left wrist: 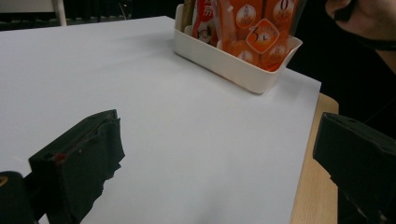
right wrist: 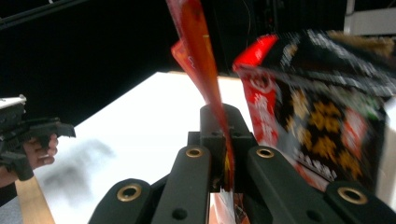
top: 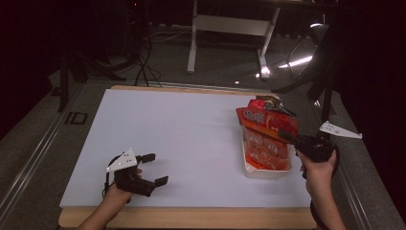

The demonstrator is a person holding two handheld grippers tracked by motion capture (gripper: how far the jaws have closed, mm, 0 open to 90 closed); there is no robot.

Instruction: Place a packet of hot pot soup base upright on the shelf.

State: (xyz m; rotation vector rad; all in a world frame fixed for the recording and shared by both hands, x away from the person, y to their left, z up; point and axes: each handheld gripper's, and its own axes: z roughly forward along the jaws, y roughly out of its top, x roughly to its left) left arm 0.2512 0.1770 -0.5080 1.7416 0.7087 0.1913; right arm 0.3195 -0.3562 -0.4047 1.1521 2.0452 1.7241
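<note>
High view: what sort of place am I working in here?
Probably a lab or recording studio, not a home: a white board laid on a wooden table, dark surroundings with cables on the floor, and a white desk frame behind.

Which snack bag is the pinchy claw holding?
The right gripper is shut on the orange packet, pinching its thin edge. The other packets stand loose in the white bin, untouched.

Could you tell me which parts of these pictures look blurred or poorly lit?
High view: dark surroundings, glare spots on the floor, white table bright. Right gripper view: the dark snack bag is smeared, while the right gripper pinching the orange packet stays sharper. Left gripper view: near jaws soft.
</note>
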